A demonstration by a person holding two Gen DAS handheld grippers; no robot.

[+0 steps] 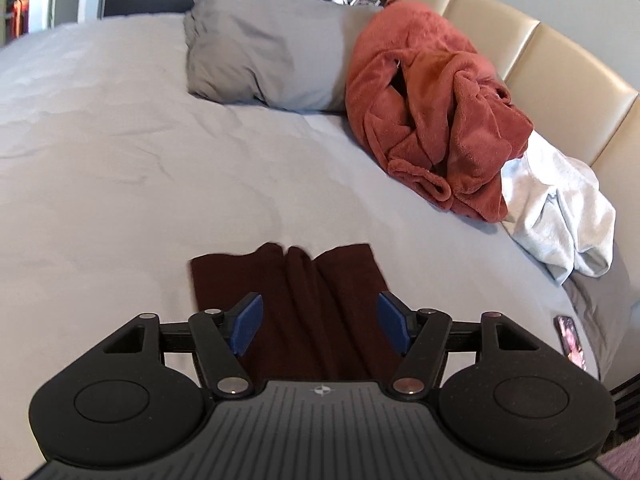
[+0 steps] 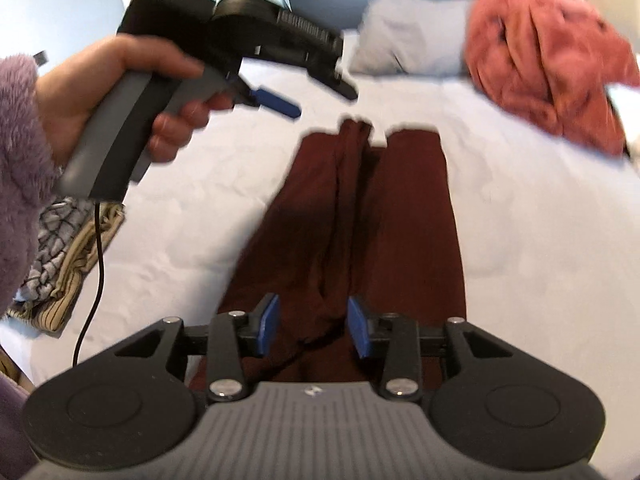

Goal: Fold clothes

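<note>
A dark maroon garment (image 2: 352,216) lies flat and lengthwise on the bed (image 1: 120,160), partly folded. The left hand-held gripper (image 1: 320,326) hangs released above its far end, nothing between the pads. The right hand-held gripper (image 2: 313,328) is also released over the near end, cloth beneath it. A rust-red robe (image 1: 432,120) is heaped by the headboard (image 1: 560,60).

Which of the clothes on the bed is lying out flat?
The dark maroon garment, spread flat on the bed right under both tools. The orange-red robe and the white garment by the headboard are bunched in heaps.
</note>
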